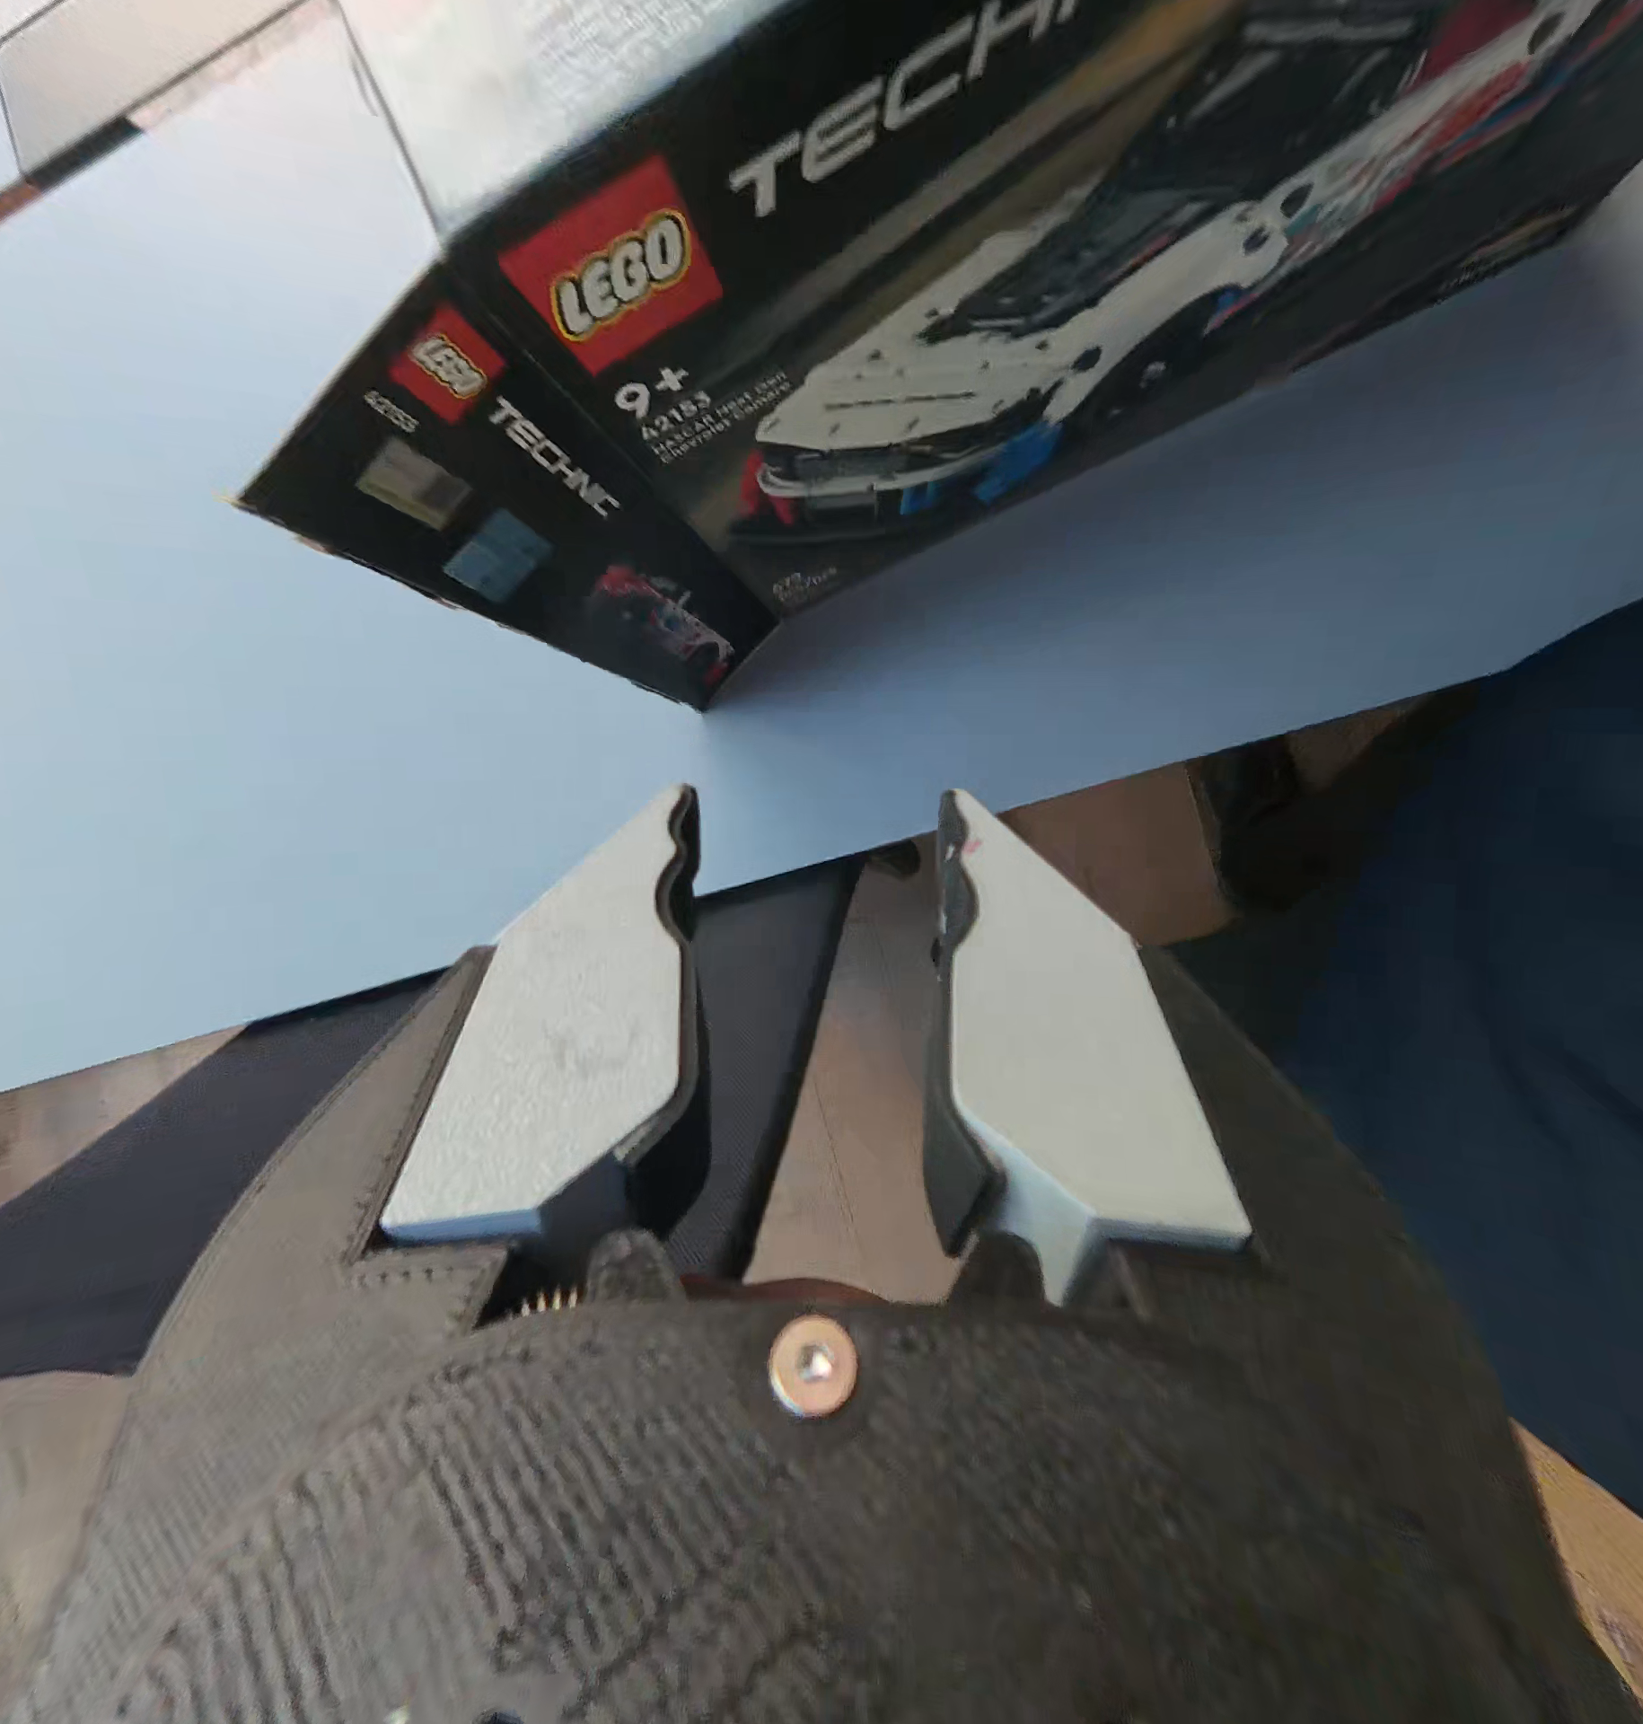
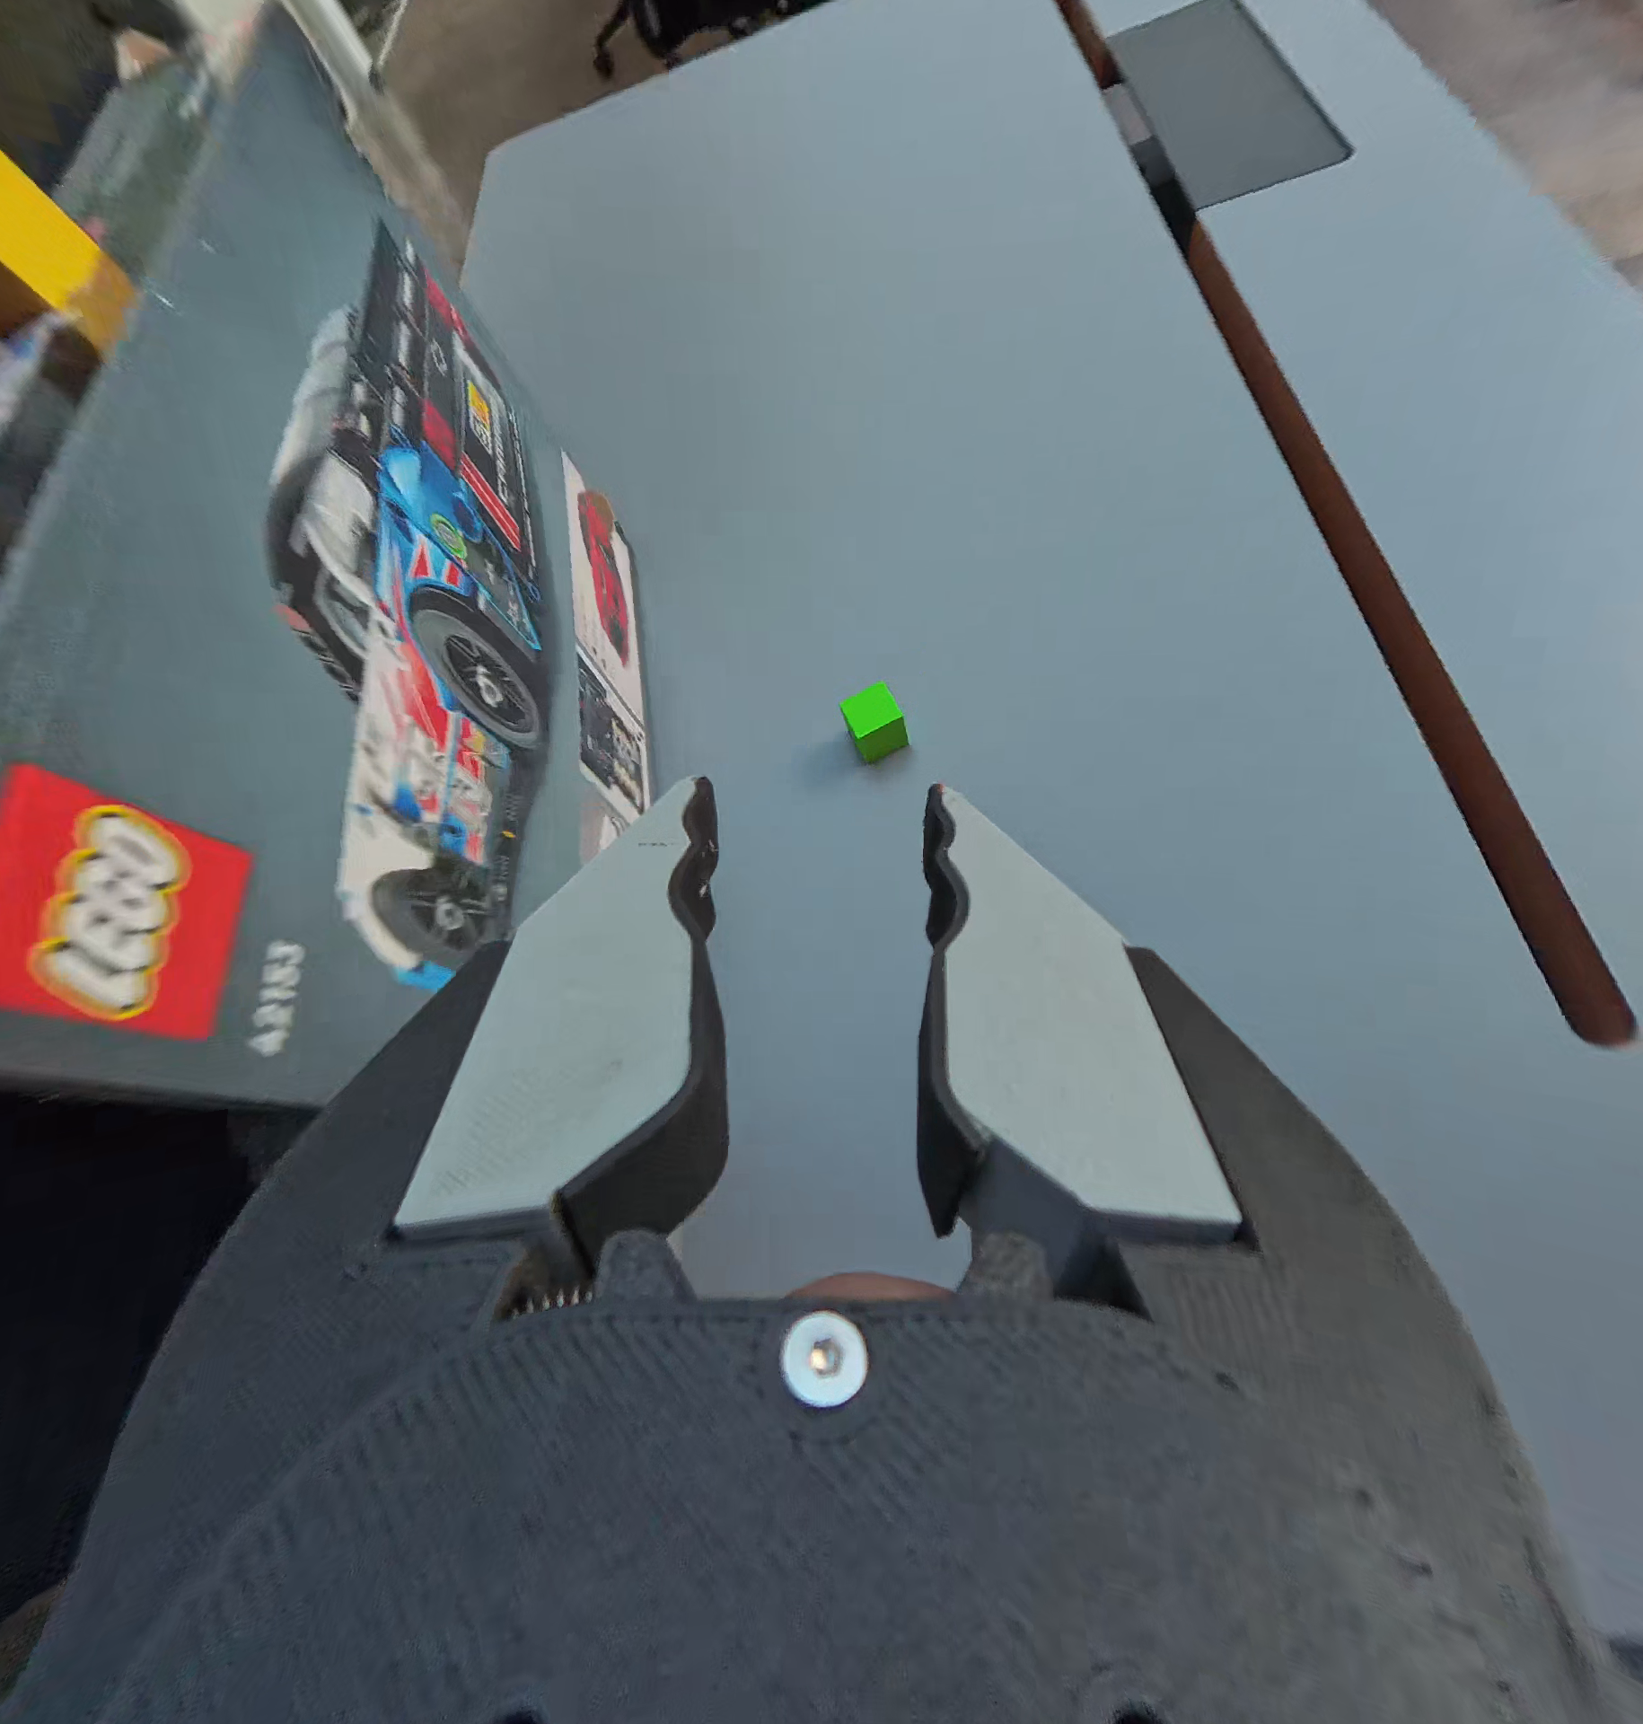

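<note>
Your right gripper (image 2: 816,793), fingers apart and empty, has the small green cube (image 2: 874,721) near, at one o'clock.

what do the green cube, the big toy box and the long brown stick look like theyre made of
Green cube: likely painted wood or plastic; flat, even colour, crisp edges, no gloss.
Toy box: printed cardboard with a slight sheen; folded edges, photo print.
Brown stick: apparently wood, stained or varnished; a round dowel, blurred.
</note>
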`<state>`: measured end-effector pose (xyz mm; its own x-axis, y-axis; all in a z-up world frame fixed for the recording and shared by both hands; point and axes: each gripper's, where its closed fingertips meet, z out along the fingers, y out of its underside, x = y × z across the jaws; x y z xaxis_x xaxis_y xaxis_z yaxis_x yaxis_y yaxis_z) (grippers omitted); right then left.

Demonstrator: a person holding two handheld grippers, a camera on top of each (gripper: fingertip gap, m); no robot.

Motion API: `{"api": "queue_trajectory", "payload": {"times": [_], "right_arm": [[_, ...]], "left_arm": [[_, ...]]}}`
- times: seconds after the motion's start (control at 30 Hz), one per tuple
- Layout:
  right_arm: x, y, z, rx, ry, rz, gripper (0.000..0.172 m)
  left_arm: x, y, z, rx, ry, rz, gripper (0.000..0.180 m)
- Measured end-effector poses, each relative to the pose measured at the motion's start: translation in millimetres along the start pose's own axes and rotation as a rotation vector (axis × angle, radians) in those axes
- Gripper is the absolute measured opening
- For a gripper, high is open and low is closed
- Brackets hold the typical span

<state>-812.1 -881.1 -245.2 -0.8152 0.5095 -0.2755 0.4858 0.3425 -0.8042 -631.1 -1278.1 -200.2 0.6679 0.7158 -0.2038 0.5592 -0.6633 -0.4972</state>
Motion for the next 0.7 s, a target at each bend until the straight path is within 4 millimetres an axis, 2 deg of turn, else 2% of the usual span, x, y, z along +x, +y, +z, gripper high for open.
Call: {"api": "queue_trajectory", "payload": {"times": [0.07, 0.2, 0.3, 0.37, 0.47, 0.53, 0.63, 0.7], "right_arm": [[8, 9, 45, -0.054, -0.061, -0.046, 0.042], [8, 25, 125, -0.170, -0.146, -0.139, 0.040], [13, 40, 171, -0.256, -0.139, -0.244, 0.040], [16, 53, 194, -0.330, -0.132, -0.305, 0.041], [27, 70, 215, -0.406, -0.068, -0.402, 0.038], [33, 78, 220, -0.440, -0.040, -0.415, 0.025], [33, 79, 217, -0.441, -0.026, -0.375, 0.025], [36, 74, 203, -0.419, 0.015, -0.349, 0.025]], "left_arm": [[13, 5, 0, -0.020, -0.014, 0.008, 0.048], [30, 7, 2, -0.037, -0.012, -0.045, 0.045], [46, 12, 1, -0.059, 0.011, -0.077, 0.043], [53, 16, 0, -0.077, 0.009, -0.078, 0.042], [61, 20, -3, -0.079, 0.017, -0.110, 0.043], [62, 22, -3, -0.074, 0.014, -0.113, 0.043], [59, 20, 0, -0.072, 0.033, -0.091, 0.043], [52, 13, 2, -0.051, 0.041, -0.063, 0.043]]}}
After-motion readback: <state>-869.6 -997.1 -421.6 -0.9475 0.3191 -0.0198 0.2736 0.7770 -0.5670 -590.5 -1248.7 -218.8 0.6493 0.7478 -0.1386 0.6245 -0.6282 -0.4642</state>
